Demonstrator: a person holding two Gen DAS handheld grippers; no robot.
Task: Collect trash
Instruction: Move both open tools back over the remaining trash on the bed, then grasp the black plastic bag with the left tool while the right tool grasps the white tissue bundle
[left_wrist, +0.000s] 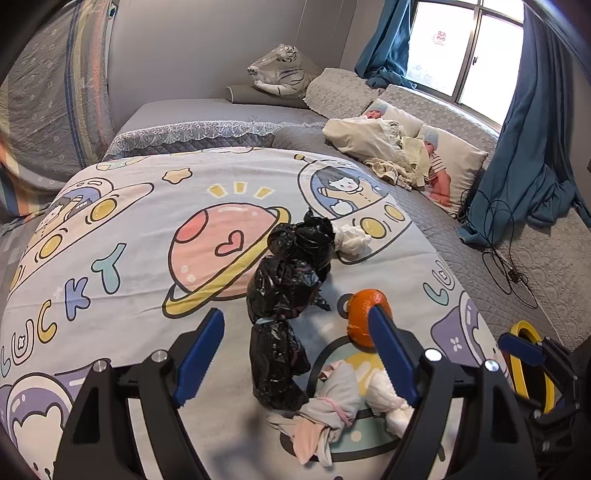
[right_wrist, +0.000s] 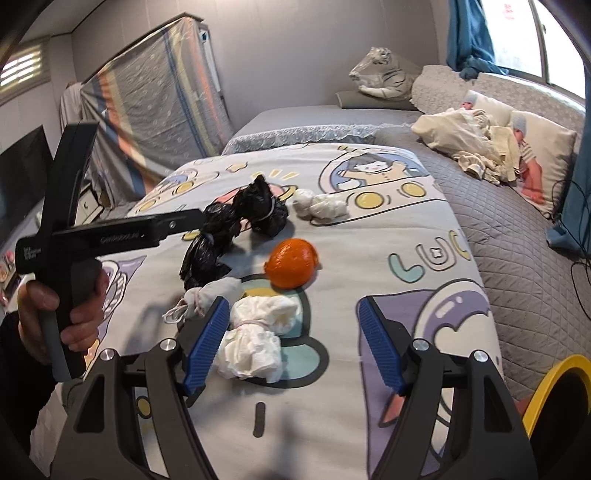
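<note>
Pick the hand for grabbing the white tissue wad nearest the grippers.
Right. The white tissue wad lies just ahead of the open right gripper, beside its left finger. The left gripper faces the black bags.

The bedsheet (left_wrist: 147, 229) is pale grey-white with cartoon prints: a pink planet ringed in yellow, and pastel letters. On it lie glossy black bags (left_wrist: 284, 291), an orange peel (right_wrist: 291, 267), and white tissue wads (right_wrist: 255, 332). The bin (right_wrist: 554, 373) rim is yellow, the curtains (left_wrist: 524, 155) teal, the quilt (right_wrist: 517, 258) grey with diamond stitching.
</note>
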